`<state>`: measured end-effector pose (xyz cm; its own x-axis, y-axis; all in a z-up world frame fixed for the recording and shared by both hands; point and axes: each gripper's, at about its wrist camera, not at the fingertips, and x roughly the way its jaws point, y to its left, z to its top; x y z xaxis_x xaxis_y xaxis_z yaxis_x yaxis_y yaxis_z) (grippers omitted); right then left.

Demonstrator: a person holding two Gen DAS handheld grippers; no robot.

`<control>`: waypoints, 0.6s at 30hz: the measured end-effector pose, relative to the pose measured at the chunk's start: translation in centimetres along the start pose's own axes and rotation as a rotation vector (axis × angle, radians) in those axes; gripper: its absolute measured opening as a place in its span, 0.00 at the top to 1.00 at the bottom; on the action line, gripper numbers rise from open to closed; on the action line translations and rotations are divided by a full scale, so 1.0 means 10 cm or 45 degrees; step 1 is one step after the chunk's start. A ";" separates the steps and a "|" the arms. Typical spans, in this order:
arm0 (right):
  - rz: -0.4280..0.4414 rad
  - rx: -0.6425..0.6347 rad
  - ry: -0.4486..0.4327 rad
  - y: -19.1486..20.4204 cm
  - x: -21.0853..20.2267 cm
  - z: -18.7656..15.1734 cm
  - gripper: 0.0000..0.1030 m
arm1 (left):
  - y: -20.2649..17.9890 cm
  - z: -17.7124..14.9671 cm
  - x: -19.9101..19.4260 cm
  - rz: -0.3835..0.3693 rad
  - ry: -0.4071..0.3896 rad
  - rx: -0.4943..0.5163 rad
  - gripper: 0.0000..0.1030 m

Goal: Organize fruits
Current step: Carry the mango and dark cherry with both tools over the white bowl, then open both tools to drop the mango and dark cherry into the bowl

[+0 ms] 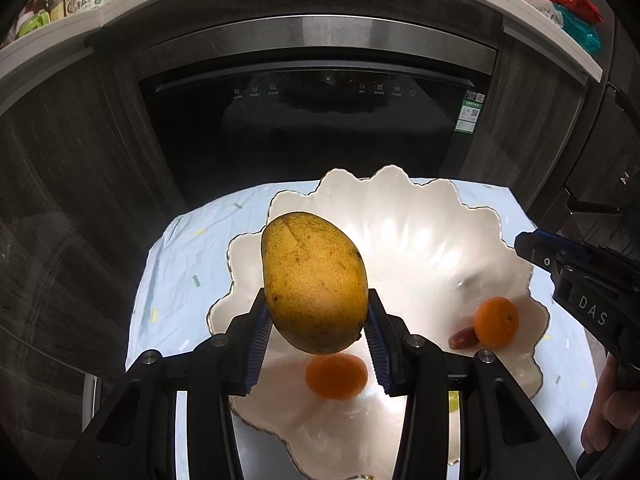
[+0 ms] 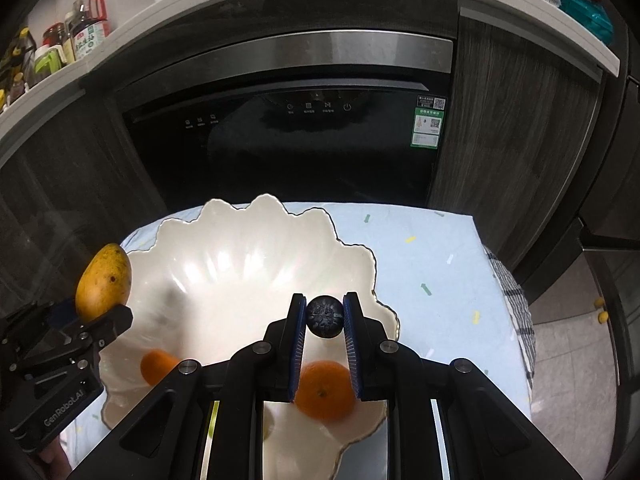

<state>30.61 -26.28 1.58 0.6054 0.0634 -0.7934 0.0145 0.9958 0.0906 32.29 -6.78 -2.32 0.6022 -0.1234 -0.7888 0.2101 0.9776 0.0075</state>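
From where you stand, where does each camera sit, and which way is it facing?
Left wrist view: sits on the left gripper, looking down along its fingers at the yellow-orange mango it clamps, above the white scalloped ceramic bowl; a hand shows at right.
Right wrist view: sits on the right gripper, looking down at the small dark round fruit it pinches; the left gripper and mango appear at left.
Shared: the bowl, its two small oranges, the pale blue tablecloth, the black built-in appliance.

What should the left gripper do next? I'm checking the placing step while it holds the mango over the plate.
Probably lower further, then release: the mango hangs clamped in the left gripper above the plate, right over an orange, so shifting toward bare plate first seems wise.
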 end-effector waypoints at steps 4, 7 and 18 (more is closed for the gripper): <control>0.004 0.015 0.026 -0.03 0.10 0.01 0.80 | 0.01 0.03 0.08 0.002 0.007 -0.003 0.57; 0.003 0.025 0.045 -0.04 0.17 0.01 0.80 | 0.01 0.04 0.13 0.006 0.015 0.000 0.57; -0.006 0.032 0.082 -0.06 0.30 0.02 0.80 | 0.01 0.03 0.24 0.002 0.055 -0.010 0.56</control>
<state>32.57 -26.72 -0.79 0.5525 0.0636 -0.8311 0.0377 0.9942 0.1012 33.97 -7.03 -4.08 0.5684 -0.1147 -0.8147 0.2034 0.9791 0.0040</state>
